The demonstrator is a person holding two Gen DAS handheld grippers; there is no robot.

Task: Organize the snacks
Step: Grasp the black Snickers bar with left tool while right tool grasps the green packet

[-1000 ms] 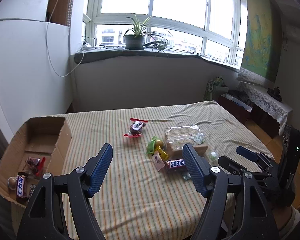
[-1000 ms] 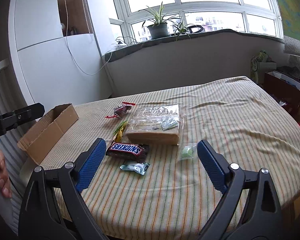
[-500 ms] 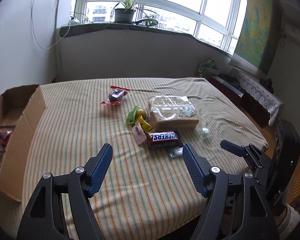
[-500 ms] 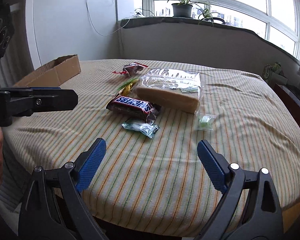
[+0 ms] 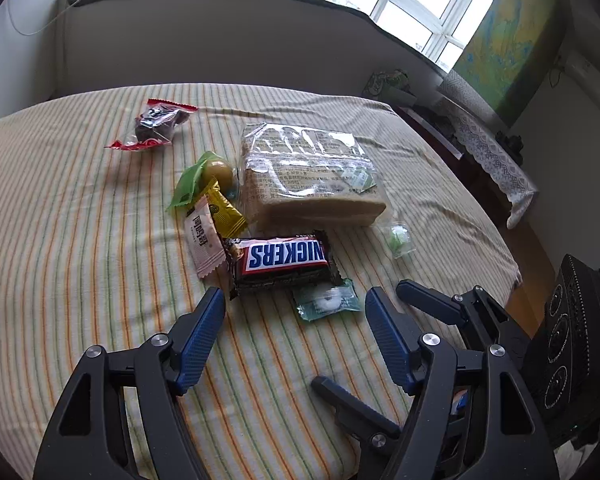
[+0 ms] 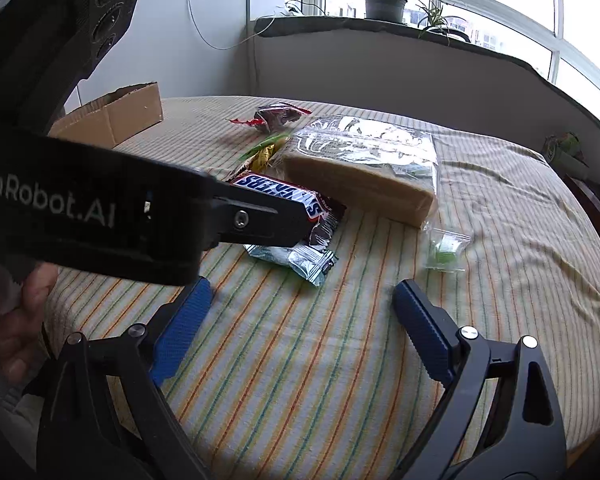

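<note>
The landmark is the Snickers bar (image 5: 282, 261), which lies on the striped counter (image 5: 80, 240) near its front edge, with its long axis across the view of the left wrist camera.

To the left of the bar, and touching its end, is a pale pink sachet (image 5: 204, 242), and behind that a yellow packet (image 5: 224, 208) and a green wrapper (image 5: 190, 184). Far behind and to the left lies a red-edged packet (image 5: 156, 126). Directly behind the bar stands the big clear bag of bread (image 5: 312, 178). In front of the bar, at its right end, lies a small green mint packet (image 5: 328, 300). Well to the right of the bar is a small clear bag with green pieces (image 5: 398, 240).

The left claw (image 5: 296, 312) is wide open and holds nothing. It points down toward the bar, which lies just ahead of its two tips and a little to the left of the centre line. The mint packet is almost exactly between the tips.

The right claw (image 6: 300, 304) is also wide open and empty. From it the bar lies ahead and to the left, partly hidden by the body of the left claw.

The left claw seems nearer to the bar. Its opening already runs along the bar's length, so it probably needs to turn or close across the short side.
</note>
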